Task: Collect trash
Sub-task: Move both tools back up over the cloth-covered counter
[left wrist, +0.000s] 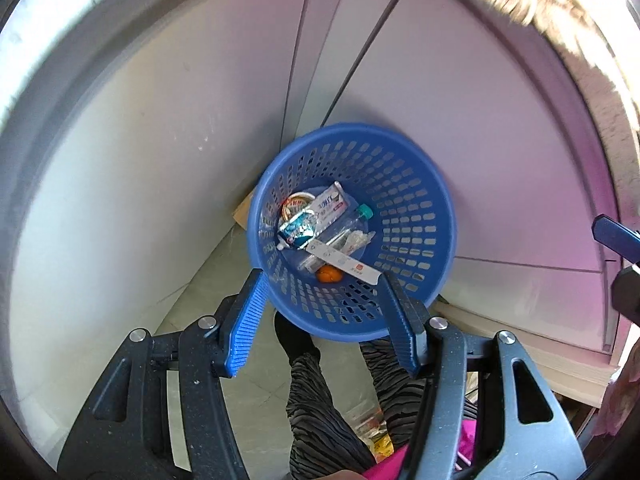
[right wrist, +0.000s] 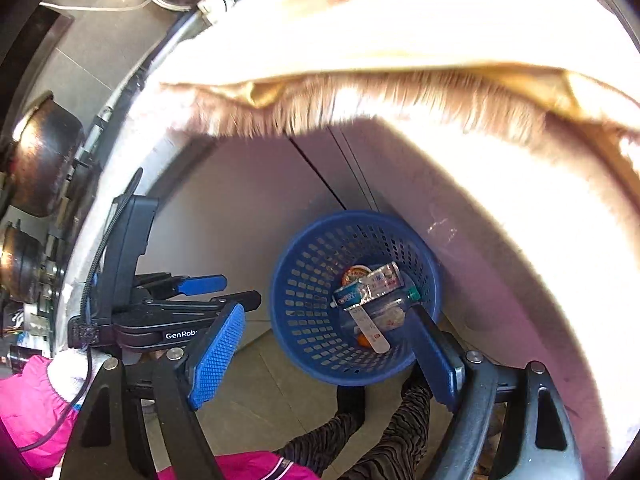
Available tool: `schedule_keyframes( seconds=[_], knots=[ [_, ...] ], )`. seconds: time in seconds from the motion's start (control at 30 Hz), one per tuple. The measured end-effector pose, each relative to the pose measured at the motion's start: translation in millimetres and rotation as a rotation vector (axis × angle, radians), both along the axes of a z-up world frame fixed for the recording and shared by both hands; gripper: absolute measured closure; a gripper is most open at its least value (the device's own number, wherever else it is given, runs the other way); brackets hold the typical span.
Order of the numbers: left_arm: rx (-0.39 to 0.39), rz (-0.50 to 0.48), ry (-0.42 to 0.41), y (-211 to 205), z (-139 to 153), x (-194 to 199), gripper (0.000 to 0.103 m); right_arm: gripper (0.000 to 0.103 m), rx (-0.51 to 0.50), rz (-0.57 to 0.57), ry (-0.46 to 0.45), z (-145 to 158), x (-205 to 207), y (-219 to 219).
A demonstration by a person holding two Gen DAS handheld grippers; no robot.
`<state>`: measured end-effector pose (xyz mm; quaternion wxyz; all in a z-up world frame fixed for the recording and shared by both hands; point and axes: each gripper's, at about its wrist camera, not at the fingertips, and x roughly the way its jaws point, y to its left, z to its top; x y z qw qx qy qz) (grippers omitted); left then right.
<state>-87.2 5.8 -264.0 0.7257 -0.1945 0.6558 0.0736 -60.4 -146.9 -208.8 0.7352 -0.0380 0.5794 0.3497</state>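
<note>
Item 1: round blue perforated plastic basket [left wrist: 416, 208], on the tiled floor against pale cabinet doors, person's feet just beside it.
Contents, all inside basket: crumpled silver-blue foil wrapper [left wrist: 298, 230]; white printed carton w/ red text [left wrist: 330, 204]; clear plastic bottle w/ green cap [left wrist: 362, 213]; long white paper strip [left wrist: 344, 260]; small orange scrap [left wrist: 329, 275] near basket's front wall; round tin lid, partly hidden.
Item 2: left tongs [left wrist: 320, 312], above basket, released, nothing between them.
Item 3: right tongs [right wrist: 324, 356], also above basket, spread wide, empty.
Item 4: fringed cream cloth [right wrist: 360, 108], hanging off tabletop edge over basket.
Est. status: trash seen is collected; more on tabletop can't be told.
Risk: tongs lowered too far → could knock basket rim, tip it, spill contents. Fringe could snag tongs on lift.
</note>
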Motion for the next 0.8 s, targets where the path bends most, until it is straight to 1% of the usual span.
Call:
schedule_keyframes(
  seconds=[0.2,0.27,0.43,0.6,0.67,0.73,0.8],
  knots=[
    [0.045,-0.011,-0.044,-2,31,5,0.044,0.018,0.078,-0.014,0.006,29,7,-14],
    [0.04,-0.017,-0.064,-4,43,6,0.044,0.018,0.097,-0.018,-0.003,39,10,-20],
    [0.057,-0.034,-0.13,-6,78,13,0.044,0.018,0.14,-0.032,-0.045,69,18,-34],
    [0.06,-0.005,-0.216,-1,115,25,0.044,0.017,0.192,-0.065,-0.083,100,37,-47],
    [0.076,0.015,-0.244,3,128,33,0.044,0.016,0.203,-0.076,-0.101,110,46,-49],
    [0.073,0.037,-0.274,9,140,42,0.044,0.016,0.213,-0.09,-0.116,118,59,-54],
    [0.072,0.058,-0.302,14,151,52,0.038,0.015,0.221,-0.102,-0.127,124,72,-57]
  ],
)
